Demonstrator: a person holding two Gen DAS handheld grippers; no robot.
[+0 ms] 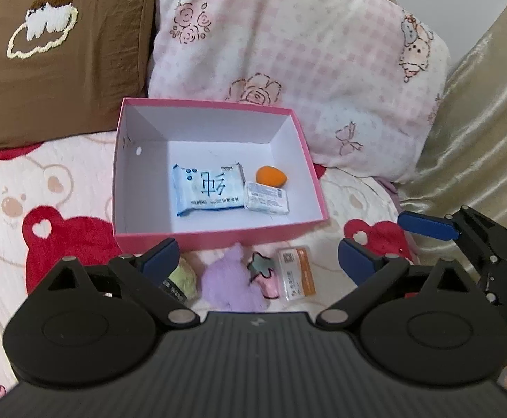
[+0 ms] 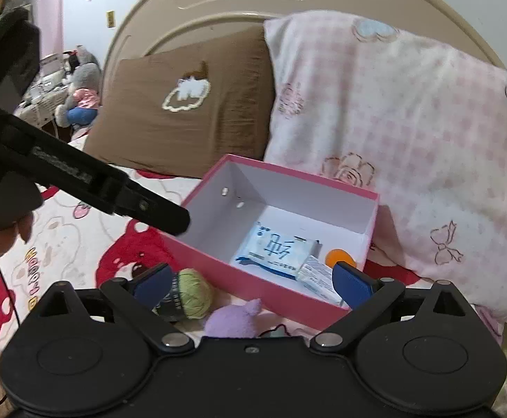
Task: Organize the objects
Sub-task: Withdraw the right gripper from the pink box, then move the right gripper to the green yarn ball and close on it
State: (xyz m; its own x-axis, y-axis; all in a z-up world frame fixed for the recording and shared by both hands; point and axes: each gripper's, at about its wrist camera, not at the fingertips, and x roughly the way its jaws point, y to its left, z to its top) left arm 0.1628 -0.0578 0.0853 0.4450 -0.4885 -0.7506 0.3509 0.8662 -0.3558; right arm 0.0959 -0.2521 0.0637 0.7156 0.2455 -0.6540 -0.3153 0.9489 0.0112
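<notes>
The bed cover (image 1: 9, 188), cream with red bear shapes, carries a brown pillow (image 1: 58, 55) at 11 o'clock and a pink checked pillow (image 1: 288, 52) at 1 o'clock. At the centre of the left wrist view sits the pink box (image 1: 309, 181), open-topped, white inside, with 2 small holes in its left wall. Inside lie 3 things: a blue-and-white wipes pack (image 1: 208, 188) printed with a large Chinese character, a small white packet (image 1: 269, 202) with fine unreadable print just beside it at 3 o'clock, and an orange sponge (image 1: 270, 176) touching that packet's far edge. In front of the box, at 6 o'clock, lie a purple plush toy (image 1: 232, 282), a green yarn ball (image 1: 185, 278), a small strawberry charm (image 1: 265, 275) and an orange-and-white card (image 1: 297, 275) with a QR code. The left gripper (image 1: 256, 261) and right gripper (image 2: 253, 284) both stand spread wide, with nothing between the fingers.
</notes>
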